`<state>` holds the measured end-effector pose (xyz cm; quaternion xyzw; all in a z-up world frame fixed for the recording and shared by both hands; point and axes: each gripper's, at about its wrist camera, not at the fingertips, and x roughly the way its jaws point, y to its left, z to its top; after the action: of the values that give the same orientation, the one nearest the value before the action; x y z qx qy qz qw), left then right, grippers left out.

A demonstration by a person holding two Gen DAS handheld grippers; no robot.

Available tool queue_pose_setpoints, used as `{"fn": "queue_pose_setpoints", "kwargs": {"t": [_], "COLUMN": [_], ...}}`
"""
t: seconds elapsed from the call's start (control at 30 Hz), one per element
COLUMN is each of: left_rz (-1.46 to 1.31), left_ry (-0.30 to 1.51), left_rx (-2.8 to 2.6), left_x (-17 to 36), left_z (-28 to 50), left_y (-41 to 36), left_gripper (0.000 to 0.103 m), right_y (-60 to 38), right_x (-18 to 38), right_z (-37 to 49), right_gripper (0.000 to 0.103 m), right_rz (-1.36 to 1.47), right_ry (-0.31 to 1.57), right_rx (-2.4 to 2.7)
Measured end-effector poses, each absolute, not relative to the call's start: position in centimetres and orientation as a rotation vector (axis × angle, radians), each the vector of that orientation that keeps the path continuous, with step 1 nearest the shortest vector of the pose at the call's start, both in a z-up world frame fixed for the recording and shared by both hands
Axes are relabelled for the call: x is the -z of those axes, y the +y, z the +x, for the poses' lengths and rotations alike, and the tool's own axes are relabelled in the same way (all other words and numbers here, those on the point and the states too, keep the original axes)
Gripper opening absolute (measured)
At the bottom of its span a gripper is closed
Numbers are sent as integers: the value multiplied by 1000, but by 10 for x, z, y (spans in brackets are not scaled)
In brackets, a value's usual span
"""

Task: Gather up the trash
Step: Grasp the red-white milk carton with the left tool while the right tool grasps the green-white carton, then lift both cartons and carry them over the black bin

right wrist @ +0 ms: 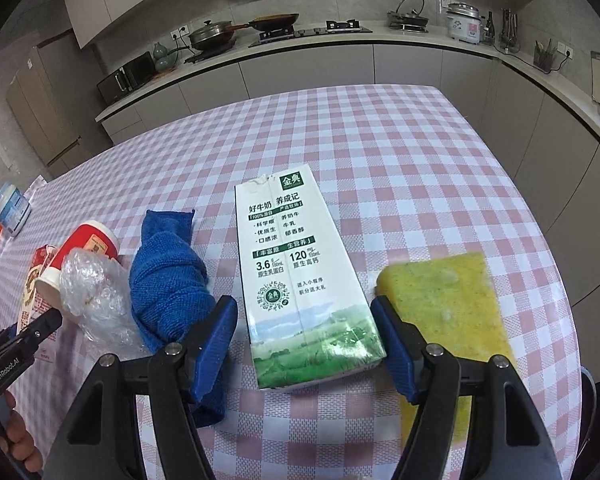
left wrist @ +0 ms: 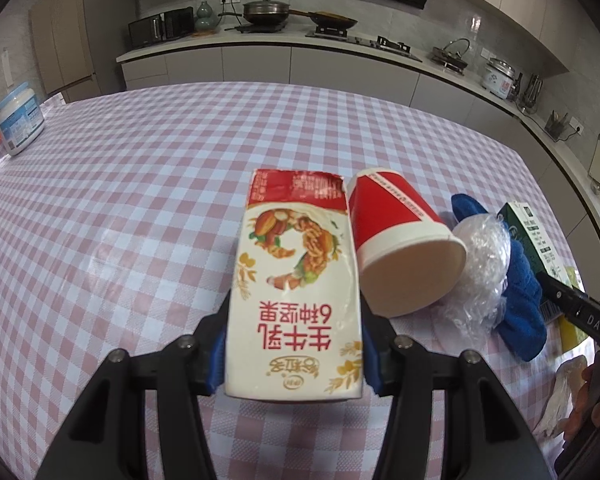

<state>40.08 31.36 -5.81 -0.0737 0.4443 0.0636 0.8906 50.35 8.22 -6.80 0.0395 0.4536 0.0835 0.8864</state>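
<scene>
My left gripper (left wrist: 294, 344) is shut on a red and white milk carton (left wrist: 296, 280), its blue pads pressed on both sides. A red paper cup (left wrist: 396, 240) lies on its side just right of it, next to crumpled clear plastic (left wrist: 480, 264). My right gripper (right wrist: 304, 336) is open, its fingers on either side of a green and white milk carton (right wrist: 300, 280) lying on the table, with a gap on the left side. The cup (right wrist: 80, 252) and plastic (right wrist: 92, 296) also show in the right wrist view.
A blue cloth (right wrist: 168, 284) lies left of the green carton and a yellow sponge (right wrist: 448, 308) right of it. A white jar (left wrist: 18, 120) stands at the table's far left. The checked tablecloth (left wrist: 140, 200) covers the table. A kitchen counter (left wrist: 300, 44) runs behind.
</scene>
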Motion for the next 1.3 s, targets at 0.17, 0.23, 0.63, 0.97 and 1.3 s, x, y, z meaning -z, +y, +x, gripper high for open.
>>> {"fn": "queue_pose_setpoints", "kwargs": {"t": [0.17,0.23,0.63,0.97,1.3], "left_rz": [-153,-151,-150,-150,-165], "left_ry": [927,925,898,857,832], "left_rx": [-123,-121,-121,-146,-161], "left_x": [59,59,52,38,26], "left_z": [404,403,391,359,324], "left_y": [310,309,309,307,299], "left_gripper": [54,54,54,54,54], "right_y": [87,92,97,92,76], "right_x": [74,77,62,31,15], "right_z": [511,514,495,450,401], "right_gripper": [71,69,58,58,58], "right_rz": [60,43,42,91,103], "right_ry": [962,979,933,883,869], "right_rx": [-163,-158,-185,-253,-294]}}
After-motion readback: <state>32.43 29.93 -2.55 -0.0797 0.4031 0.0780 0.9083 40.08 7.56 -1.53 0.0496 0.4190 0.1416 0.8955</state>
